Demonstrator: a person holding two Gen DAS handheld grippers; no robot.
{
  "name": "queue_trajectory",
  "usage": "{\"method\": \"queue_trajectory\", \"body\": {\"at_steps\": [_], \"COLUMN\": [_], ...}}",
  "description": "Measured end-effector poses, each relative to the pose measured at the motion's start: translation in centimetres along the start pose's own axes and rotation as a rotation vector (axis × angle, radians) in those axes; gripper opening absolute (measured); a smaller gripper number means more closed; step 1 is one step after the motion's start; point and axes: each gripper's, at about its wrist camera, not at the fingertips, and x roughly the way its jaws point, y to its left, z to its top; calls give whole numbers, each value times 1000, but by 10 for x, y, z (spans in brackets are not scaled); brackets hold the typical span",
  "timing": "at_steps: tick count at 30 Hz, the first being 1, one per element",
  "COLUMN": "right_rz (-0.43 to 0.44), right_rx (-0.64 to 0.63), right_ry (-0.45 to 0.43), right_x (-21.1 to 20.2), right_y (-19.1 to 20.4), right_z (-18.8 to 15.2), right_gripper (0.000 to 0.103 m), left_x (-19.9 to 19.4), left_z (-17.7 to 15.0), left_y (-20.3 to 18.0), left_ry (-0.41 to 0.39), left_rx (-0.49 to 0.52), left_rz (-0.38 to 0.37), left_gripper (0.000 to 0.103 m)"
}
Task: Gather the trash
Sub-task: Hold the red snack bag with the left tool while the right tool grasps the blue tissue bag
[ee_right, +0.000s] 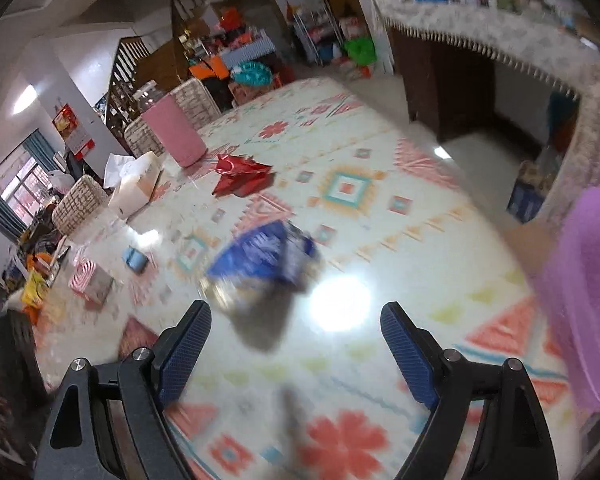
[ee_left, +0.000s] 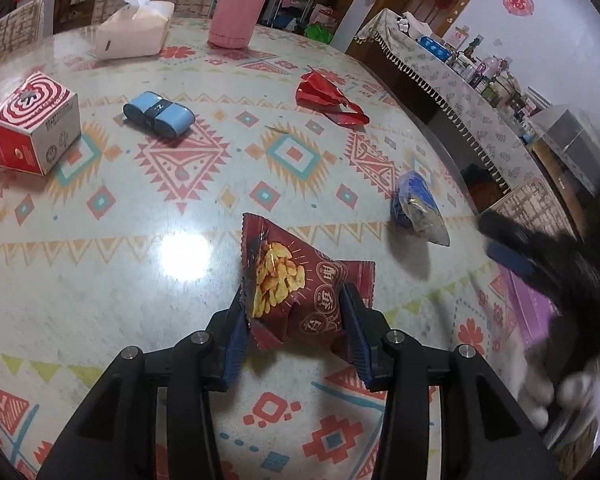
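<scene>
Three wrappers show: a maroon snack bag [ee_left: 296,284] pinched low-centre in the left tool [ee_left: 296,320], a blue wrapper [ee_right: 260,264] on the bench [ee_left: 100,280] ahead of the wide, empty right tool [ee_right: 296,344], and a red wrapper [ee_left: 327,98] upper centre.

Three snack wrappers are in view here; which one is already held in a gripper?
The maroon chip packet, pinched by the left gripper. The blue wrapper and red wrapper lie loose on the table.

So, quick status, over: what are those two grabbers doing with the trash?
Left gripper clamped on maroon snack bag. Right gripper open, empty, blue wrapper just ahead. Red wrapper still on table. Nothing in the way.
</scene>
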Motion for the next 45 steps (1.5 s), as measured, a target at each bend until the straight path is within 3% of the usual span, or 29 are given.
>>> {"method": "queue_trajectory", "body": {"at_steps": [6, 11, 13, 14, 15, 23, 33, 45], "right_rz": [-87, -165, -174, -205, -220, -177, -83, -189], "right_rx": [-20, -48, -64, -86, -102, -101, 8, 27], "right_ry": [82, 70, 83, 76, 70, 21, 11, -100], "right_x": [55, 73, 77, 76, 74, 30, -51, -135], "right_y": [27, 40, 41, 42, 43, 29, -19, -69], "right_z": [24, 25, 23, 22, 21, 0, -64, -124], "right_gripper": [90, 87, 66, 42, 32, 32, 32, 33], "left_x": [0, 1, 1, 0, 0, -11, -10, -10], "left_z": [-1, -2, -2, -2, -2, -1, -1, -16], "left_y": [-1, -3, -4, -4, -4, 0, 2, -34], "left_ry": [-2, -4, -7, -7, -5, -56, -64, -101], "left_rx": [-3, 8, 12, 14, 13, -4, -5, 137], "left_rz": [0, -1, 5, 11, 11, 27, 49, 164], "left_gripper": [44, 49, 49, 45, 44, 40, 40, 40]}}
